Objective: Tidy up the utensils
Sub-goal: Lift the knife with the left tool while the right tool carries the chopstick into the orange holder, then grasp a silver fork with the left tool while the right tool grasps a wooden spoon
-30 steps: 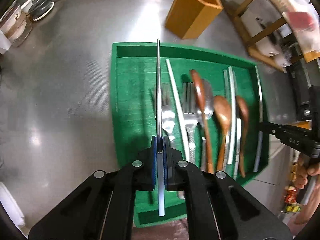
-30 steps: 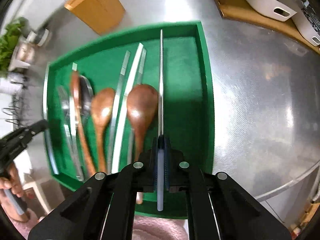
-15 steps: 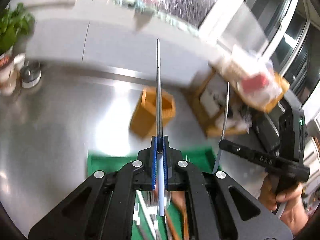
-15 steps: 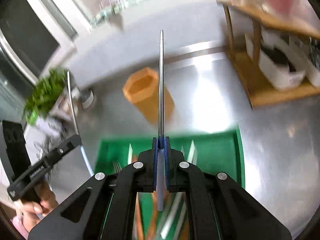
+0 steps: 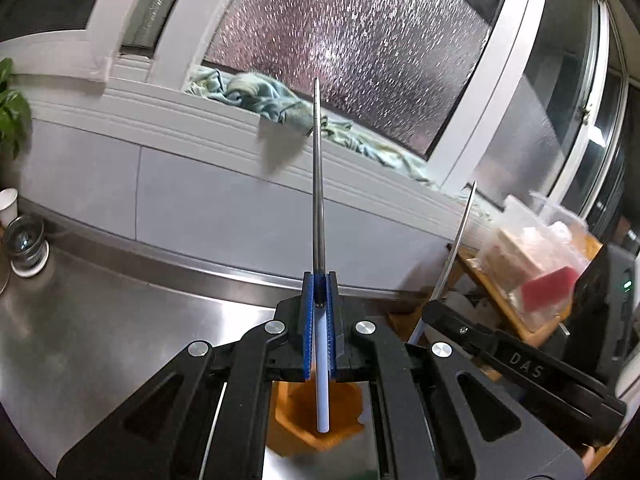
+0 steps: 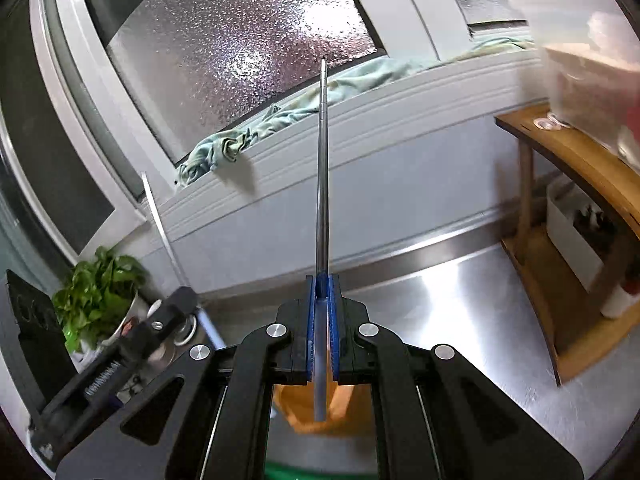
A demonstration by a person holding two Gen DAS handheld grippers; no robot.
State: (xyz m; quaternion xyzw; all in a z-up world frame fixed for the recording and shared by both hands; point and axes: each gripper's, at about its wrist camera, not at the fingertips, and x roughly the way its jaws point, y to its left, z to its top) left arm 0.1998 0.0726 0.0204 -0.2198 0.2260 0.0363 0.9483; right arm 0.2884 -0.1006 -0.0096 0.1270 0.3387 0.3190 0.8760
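Carrying two metal chopsticks toward the orange wooden holder (image 5: 316, 420). Left tool (image 5: 319, 328) pinching one chopstick (image 5: 318, 184) between its blue pads, steel tip pointing up at the frosted window (image 5: 352, 40), white handle end hanging over the holder's open mouth. Right tool (image 6: 322, 332) likewise pressed tight on the other chopstick (image 6: 322, 168), handle end hovering above the holder (image 6: 320, 412), seen blurred below it. Judging the step as transport, nearly at drop-off. Next, probably: tipping each chopstick closer to upright, centring its lower end over the opening, lowering, then spreading the pads. Hard to make out: the holder's depth and contents, mostly blocked by the tool bodies; the green tray (image 6: 320, 472) reduced to a sliver at the bottom edge; the remaining utensils out of view; steel bench (image 5: 100, 340) only partly visible.
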